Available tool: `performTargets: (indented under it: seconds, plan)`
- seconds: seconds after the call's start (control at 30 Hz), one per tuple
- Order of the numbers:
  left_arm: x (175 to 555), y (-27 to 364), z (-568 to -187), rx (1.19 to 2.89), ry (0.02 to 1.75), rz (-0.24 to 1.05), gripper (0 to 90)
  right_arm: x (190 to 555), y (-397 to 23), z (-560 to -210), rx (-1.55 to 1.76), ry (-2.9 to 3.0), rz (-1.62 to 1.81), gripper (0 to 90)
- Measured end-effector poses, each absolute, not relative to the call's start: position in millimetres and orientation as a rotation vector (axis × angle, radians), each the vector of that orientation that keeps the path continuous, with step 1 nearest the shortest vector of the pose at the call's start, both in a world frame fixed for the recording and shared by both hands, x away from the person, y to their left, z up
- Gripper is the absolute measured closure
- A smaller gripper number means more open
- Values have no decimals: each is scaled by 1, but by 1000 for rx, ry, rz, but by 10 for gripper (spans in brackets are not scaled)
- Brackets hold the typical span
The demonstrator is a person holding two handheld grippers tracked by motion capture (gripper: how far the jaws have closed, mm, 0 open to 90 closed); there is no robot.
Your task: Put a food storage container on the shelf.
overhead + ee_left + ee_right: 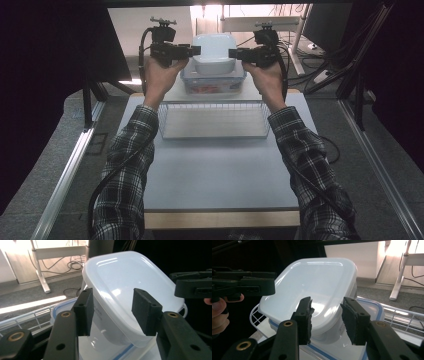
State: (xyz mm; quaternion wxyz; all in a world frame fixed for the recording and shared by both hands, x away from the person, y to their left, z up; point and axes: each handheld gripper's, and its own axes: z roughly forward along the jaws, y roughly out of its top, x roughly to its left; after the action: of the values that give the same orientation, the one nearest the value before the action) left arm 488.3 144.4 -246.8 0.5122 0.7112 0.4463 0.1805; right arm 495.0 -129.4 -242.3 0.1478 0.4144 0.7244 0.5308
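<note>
Table (220,175) spans the high view, pale and mostly bare toward the person, with a white wire basket (214,120) lying across its middle, long side running left to right. Beyond the basket stands a clear storage box with a blue-edged lid (214,84), and on that lid sits a smaller white lidded container (215,52), the topmost thing of the stack and, by my reading, what both tools are aimed at.

The left gripper (194,50) and the right gripper (234,53) are raised at the level of the white container, one at each flank, jaws pointing inward toward each other along the table's width. So the container lies straight between them, about equally near to either hand, and the line joining the two tools crosses it side to side.

In the left gripper view the jaws of the left gripper (113,308) stand apart, the white container's (125,285) rim showing in the gap; the pads look just short of it, though I cannot be sure they are clear. In the right gripper view the right gripper (325,318) is likewise spread, with the near edge of the white container (317,280) between its pads. Neither tool looks clamped on anything, so closing in from both sides seems the likely move
</note>
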Motion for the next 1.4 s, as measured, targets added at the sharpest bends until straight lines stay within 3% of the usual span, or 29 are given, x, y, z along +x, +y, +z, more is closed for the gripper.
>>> performTargets:
  seconds: [0.27, 0.4, 0.67, 0.97, 1.4]
  plan:
    - [488, 141, -244, 1768, 1044, 511, 464, 497, -131, -243, 1205, 2072, 1536, 527]
    - [483, 140, -242, 1794, 993, 484, 364, 496, -134, -242, 1179, 2065, 1570, 444]
    - [466, 143, -241, 1846, 910, 425, 261, 486, -135, -245, 1056, 2142, 1564, 301]
    - [447, 144, -252, 1904, 826, 382, 171, 472, -141, -256, 960, 2190, 1549, 216]
    - [431, 149, -274, 1910, 777, 304, 178, 455, -145, -272, 889, 2220, 1469, 179]
